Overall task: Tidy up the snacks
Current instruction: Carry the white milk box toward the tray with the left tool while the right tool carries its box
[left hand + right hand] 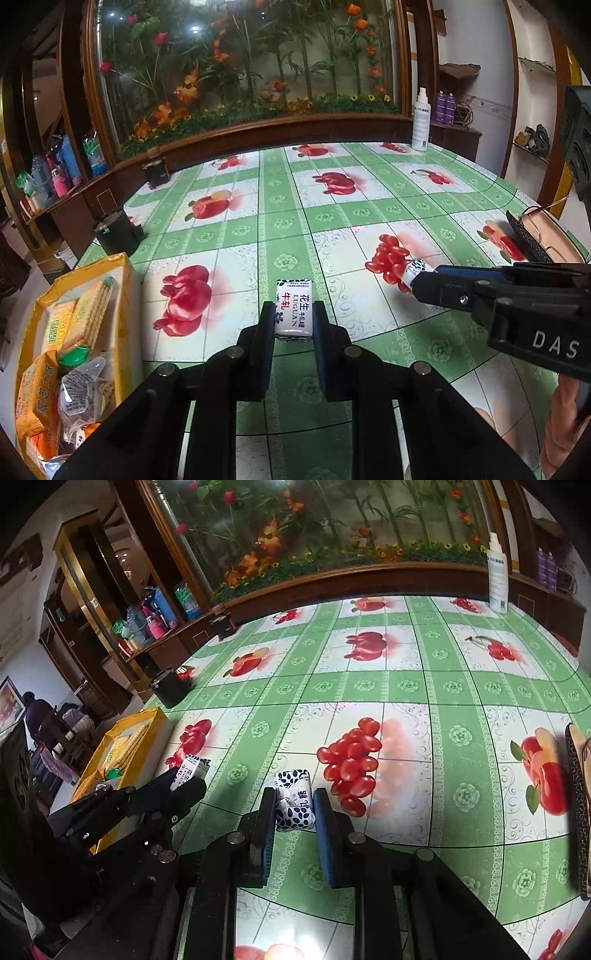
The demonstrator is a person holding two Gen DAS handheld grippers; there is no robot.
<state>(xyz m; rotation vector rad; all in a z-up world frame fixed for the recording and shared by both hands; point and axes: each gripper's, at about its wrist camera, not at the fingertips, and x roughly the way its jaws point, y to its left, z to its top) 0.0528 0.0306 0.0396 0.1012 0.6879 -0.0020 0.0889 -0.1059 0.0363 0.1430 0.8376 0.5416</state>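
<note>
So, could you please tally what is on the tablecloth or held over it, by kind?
White wrapped candies: 2, one in the left gripper at, one in the right gripper at
Yellow snack bags: 1
Black containers: 2
White spray bottles: 1
Total: 6

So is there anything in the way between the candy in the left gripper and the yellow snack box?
Nothing visible blocks it. The left gripper is shut on the white candy, and the yellow snack box sits off to its left with only bare tablecloth between. The box's top is open, though already fairly full.
</note>
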